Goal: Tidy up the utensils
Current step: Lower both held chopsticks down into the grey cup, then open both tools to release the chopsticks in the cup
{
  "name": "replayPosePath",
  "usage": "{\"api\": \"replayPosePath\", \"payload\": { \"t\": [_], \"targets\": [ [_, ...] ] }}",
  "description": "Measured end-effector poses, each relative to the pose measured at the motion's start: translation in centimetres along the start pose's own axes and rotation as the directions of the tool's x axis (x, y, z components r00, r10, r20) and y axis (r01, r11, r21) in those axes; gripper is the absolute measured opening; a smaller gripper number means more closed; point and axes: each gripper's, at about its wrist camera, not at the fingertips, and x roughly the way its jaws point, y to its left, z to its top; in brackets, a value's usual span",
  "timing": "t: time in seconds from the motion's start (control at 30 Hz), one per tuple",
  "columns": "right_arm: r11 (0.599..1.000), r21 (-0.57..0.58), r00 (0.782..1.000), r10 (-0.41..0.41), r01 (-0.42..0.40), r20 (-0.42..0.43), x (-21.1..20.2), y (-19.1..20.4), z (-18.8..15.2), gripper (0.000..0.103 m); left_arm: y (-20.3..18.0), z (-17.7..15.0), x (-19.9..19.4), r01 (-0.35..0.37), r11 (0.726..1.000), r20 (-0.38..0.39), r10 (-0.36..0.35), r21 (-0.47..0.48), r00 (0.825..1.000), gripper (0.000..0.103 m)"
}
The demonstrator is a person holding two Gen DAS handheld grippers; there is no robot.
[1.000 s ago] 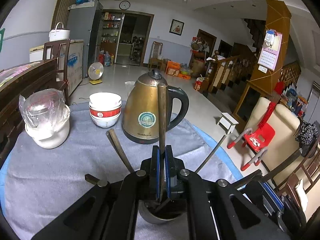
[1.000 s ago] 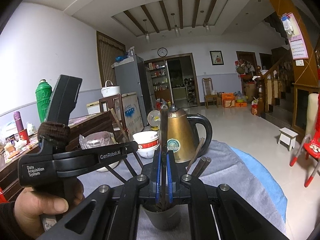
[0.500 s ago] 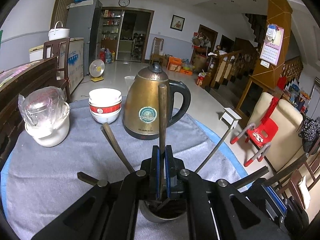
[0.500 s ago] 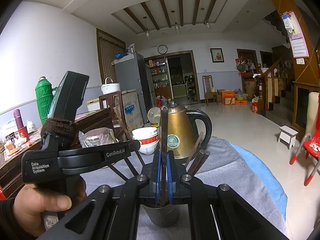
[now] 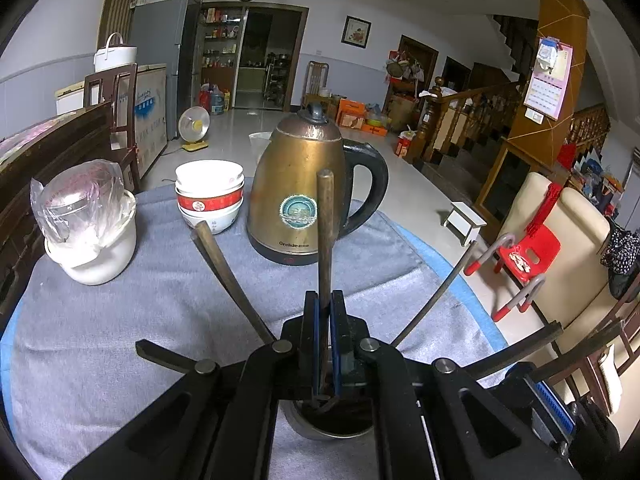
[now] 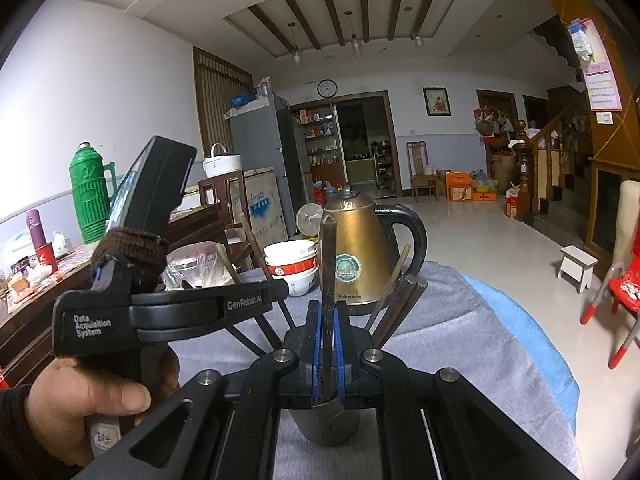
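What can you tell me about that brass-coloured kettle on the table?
The kettle is a tarnished golden metal jug standing upright on the grey cloth. It has a domed lid with a dark knob, a black loop handle on its right, a black base and a round teal sticker. The stacked bowls sit close on its left.

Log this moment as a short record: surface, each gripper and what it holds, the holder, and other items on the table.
surface: table under a grey cloth
left gripper: shut on an upright chopstick
right gripper: shut on a dark chopstick
holder: metal cup just below both grippers, more chopsticks leaning out of it
kettle: brass-coloured, black handle, behind the cup
bowls: stacked, left of the kettle
white pot: far left, plastic bag on top
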Motion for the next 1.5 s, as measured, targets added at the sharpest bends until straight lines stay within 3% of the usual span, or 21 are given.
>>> {"api": "replayPosePath", "payload": {
  "t": [0.73,0.93,0.97,1.07,1.1,1.17,1.2,1.23,1.37,1.5],
  "targets": [
    [1.000,-0.006,1.000,0.002,-0.002,-0.012,0.6,0.5,-0.3,0.006,0.1,0.3,0.3,-0.017,1.000,-0.017,0.018,0.009,1.000,0.005],
    [1.000,-0.003,0.997,-0.017,0.017,-0.075,1.7,0.2,-0.3,0.008,0.8,0.3,0.4,-0.005,1.000,-0.055,0.004,-0.021,0.998,0.008],
    [1.000,-0.005,0.997,-0.024,0.023,-0.077,1.5,0.3,-0.1,0.008,1.1,0.6,-0.5,-0.001,0.999,-0.038,0.000,-0.034,0.999,0.013],
    [0.998,-0.018,0.996,-0.067,0.066,-0.051,0.4,0.4,0.5,0.011,1.7,1.4,-4.1,0.008,0.998,0.061,-0.004,-0.061,0.998,0.050],
    [0.997,-0.021,0.996,-0.073,0.072,-0.043,0.0,0.4,0.6,0.016,1.9,1.3,-5.0,0.007,0.998,0.094,0.000,-0.065,0.996,0.057],
    [0.995,-0.023,0.995,-0.097,0.097,-0.009,-1.4,0.4,1.2,0.040,2.2,1.4,-7.6,-0.012,0.998,0.175,0.024,-0.067,0.984,0.062],
    [0.994,-0.019,0.995,-0.104,0.104,0.008,-2.0,0.4,1.3,0.072,2.3,1.3,-8.5,-0.017,0.998,0.194,0.030,-0.064,0.981,0.067],
    [0.994,-0.008,0.993,-0.110,0.110,0.045,-3.1,0.3,1.4,0.084,2.6,1.0,-9.6,-0.024,0.998,0.211,0.036,-0.062,0.977,0.070],
    [0.991,0.031,0.988,-0.133,0.131,0.079,-5.8,-0.3,1.0,0.084,3.6,-0.8,-11.7,-0.056,0.997,0.236,0.069,-0.062,0.969,0.088],
    [0.992,0.052,0.992,-0.117,0.115,0.038,-7.3,-0.3,-0.8,0.084,3.6,-4.4,-11.3,-0.097,0.995,0.185,0.098,-0.019,0.978,0.091]
  ]
}}
